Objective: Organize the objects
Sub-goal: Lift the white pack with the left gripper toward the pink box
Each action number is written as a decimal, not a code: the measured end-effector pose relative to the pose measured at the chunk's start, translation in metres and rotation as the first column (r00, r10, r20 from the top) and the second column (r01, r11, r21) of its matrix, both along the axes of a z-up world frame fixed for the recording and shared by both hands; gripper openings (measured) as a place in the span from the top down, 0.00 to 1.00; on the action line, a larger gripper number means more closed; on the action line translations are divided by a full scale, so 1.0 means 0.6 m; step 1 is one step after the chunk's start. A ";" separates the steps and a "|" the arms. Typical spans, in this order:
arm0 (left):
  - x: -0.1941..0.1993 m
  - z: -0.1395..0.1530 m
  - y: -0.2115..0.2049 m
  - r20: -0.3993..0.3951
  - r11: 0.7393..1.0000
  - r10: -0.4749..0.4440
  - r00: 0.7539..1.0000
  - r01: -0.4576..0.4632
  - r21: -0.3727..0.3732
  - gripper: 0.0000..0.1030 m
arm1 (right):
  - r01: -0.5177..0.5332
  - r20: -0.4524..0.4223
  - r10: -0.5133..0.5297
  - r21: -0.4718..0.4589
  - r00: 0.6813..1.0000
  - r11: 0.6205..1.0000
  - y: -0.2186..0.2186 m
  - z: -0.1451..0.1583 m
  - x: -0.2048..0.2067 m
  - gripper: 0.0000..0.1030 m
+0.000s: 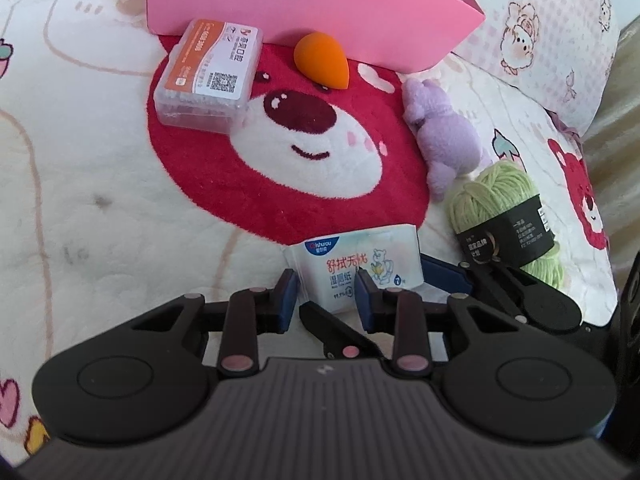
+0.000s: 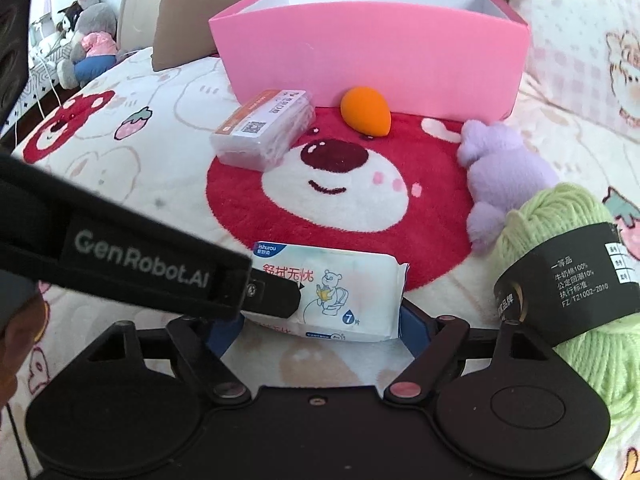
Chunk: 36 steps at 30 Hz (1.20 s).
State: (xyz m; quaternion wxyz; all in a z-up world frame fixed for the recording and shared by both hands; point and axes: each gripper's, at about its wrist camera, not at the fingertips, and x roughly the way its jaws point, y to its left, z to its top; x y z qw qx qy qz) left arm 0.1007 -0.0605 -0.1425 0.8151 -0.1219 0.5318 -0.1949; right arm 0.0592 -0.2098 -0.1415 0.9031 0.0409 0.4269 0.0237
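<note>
On the bear blanket [image 1: 100, 152], left tongs [image 1: 327, 286] pinch the wipes pack [image 1: 352, 264]; right tongs [image 2: 320, 320] gape.

1. Bed covered by a cream fleece blanket [image 2: 168, 184] printed with big red bear faces, strawberries and pale bear outlines.
2. Pillow [image 1: 560, 40] in pink-checked white fabric with small cartoon bears, propped at the right end of the bed.
3. Brown padded headboard [image 2: 176, 12] behind the bed.
4. Grey plush toys [image 2: 86, 36] piled at far left beside white cables.
5. Bright, even daylight over everything.
</note>
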 end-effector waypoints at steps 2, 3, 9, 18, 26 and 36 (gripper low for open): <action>-0.003 0.002 -0.001 0.002 1.000 0.019 1.000 -0.019 0.000 0.71 | -0.007 0.007 0.008 -0.015 1.000 1.000 0.002 0.002 -0.004 0.19; -0.005 0.003 -0.001 0.003 1.000 0.028 1.000 -0.028 -0.001 0.71 | -0.013 0.010 0.013 -0.025 1.000 1.000 0.003 0.004 -0.005 0.19; -0.017 0.008 -0.006 0.041 1.000 0.031 0.999 -0.031 0.000 0.75 | -0.013 0.018 0.014 -0.069 1.000 0.998 0.004 -0.002 -0.013 0.16; -0.028 0.013 -0.016 0.067 0.999 0.033 0.997 -0.033 -0.003 0.76 | 0.002 0.034 0.001 -0.090 0.999 0.996 0.006 0.000 -0.022 0.25; -0.034 0.027 -0.002 0.053 0.998 0.056 0.997 -0.055 -0.024 0.76 | -0.003 0.042 0.005 -0.040 0.999 0.999 0.008 0.009 -0.030 0.30; -0.061 0.067 0.017 0.120 0.992 0.123 0.985 -0.121 -0.027 0.76 | -0.067 0.131 0.074 -0.058 0.989 0.996 0.033 0.047 -0.042 0.30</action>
